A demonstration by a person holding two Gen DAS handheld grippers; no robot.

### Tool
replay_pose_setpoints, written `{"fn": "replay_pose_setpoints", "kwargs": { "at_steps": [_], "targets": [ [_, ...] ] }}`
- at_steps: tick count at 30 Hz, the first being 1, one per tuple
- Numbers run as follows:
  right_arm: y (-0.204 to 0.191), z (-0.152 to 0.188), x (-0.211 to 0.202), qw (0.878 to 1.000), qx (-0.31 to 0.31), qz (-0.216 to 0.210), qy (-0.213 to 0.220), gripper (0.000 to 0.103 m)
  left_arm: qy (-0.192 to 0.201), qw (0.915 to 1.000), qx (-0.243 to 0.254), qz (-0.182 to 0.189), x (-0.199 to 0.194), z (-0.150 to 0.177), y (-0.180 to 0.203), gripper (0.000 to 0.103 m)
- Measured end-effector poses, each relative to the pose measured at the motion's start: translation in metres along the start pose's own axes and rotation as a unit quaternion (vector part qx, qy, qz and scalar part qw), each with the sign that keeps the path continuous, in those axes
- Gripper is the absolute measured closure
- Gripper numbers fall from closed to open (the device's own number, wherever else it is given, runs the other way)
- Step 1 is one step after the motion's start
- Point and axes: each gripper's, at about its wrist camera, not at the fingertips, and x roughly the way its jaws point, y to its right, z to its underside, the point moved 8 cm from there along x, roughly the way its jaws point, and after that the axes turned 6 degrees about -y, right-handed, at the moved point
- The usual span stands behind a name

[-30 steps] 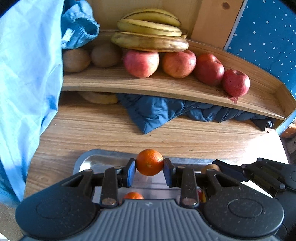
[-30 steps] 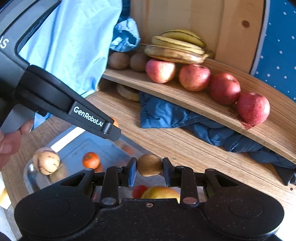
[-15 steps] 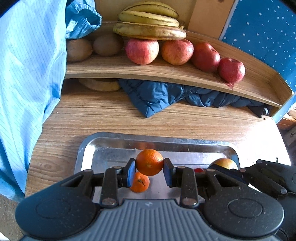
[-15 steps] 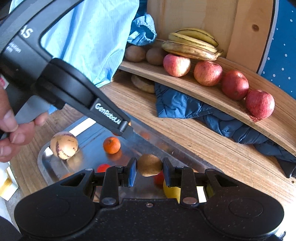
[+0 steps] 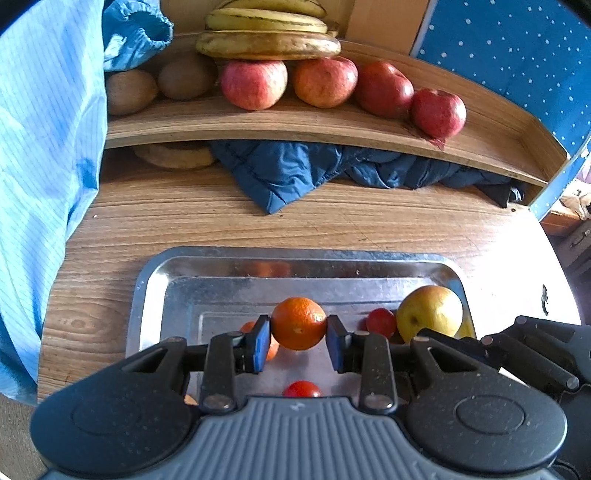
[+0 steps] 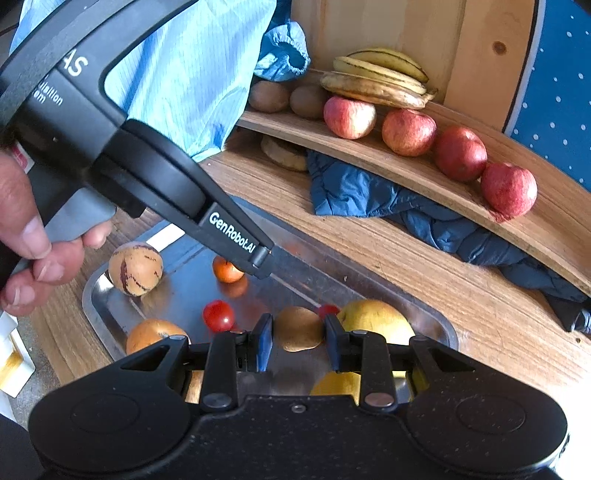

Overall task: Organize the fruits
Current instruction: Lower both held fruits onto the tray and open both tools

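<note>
The left gripper body hides the near edge of the metal tray; behind its left pad a second orange fruit on the tray shows only as a sliver. The bananas above the tray are cut off by the top edge of the left wrist view. On the tray, a yellow fruit is mostly covered by the right gripper. Beyond the tray, a flat tan item under the wooden shelf cannot be identified.
</note>
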Motion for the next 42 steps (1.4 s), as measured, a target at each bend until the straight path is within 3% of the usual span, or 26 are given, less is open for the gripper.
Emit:
{"fn": "replay_pose_setpoints", "kwargs": {
  "at_steps": [18,42],
  "targets": [
    [-0.004,0.011,-0.001,1.000,-0.006,0.007,-0.017,0.071,-0.023,0.9990,0.037,0.009,0.017,0.002,0.019,0.068],
    [-0.007,0.004,0.024,0.997,-0.064,0.012,-0.040,0.071,-0.033,0.9993,0.010,-0.013,0.039,-0.007,0.010,0.068]
  ]
}}
